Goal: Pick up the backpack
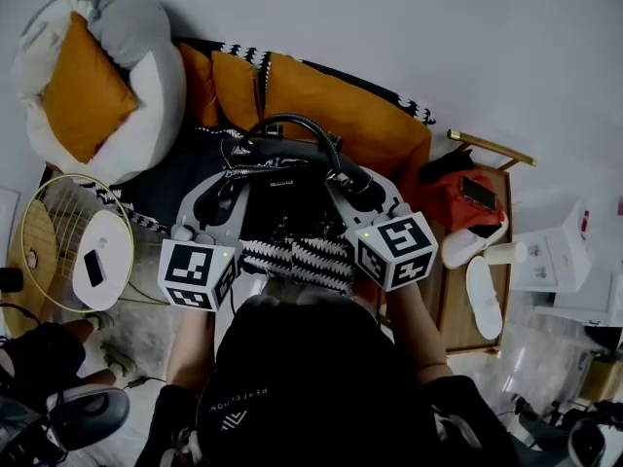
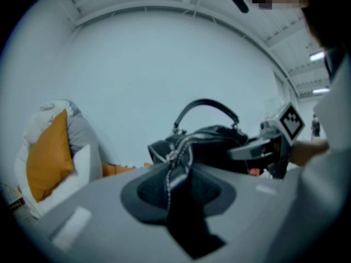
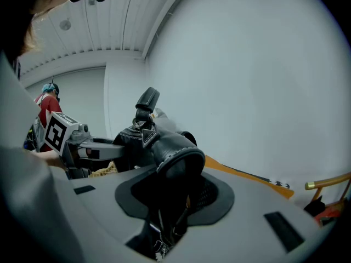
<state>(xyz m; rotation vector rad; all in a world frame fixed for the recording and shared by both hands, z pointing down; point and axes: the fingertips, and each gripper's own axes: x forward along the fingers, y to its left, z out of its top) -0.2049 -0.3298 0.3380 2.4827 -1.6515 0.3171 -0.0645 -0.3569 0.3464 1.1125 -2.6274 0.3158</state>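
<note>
The black leather backpack, with a curved top handle, hangs between my two grippers above the sofa. My left gripper is shut on the bag's left side. In the left gripper view its jaws pinch a zippered edge of the backpack. My right gripper is shut on the bag's right side. In the right gripper view its jaws clamp a padded, stitched fold of the backpack. Each gripper shows in the other's view, on the far side of the bag.
An orange-and-black sofa lies behind the bag. A grey and white beanbag with an orange cushion is at the upper left. A round wire side table stands at the left. A wooden rack with white slippers and a red bag is at the right.
</note>
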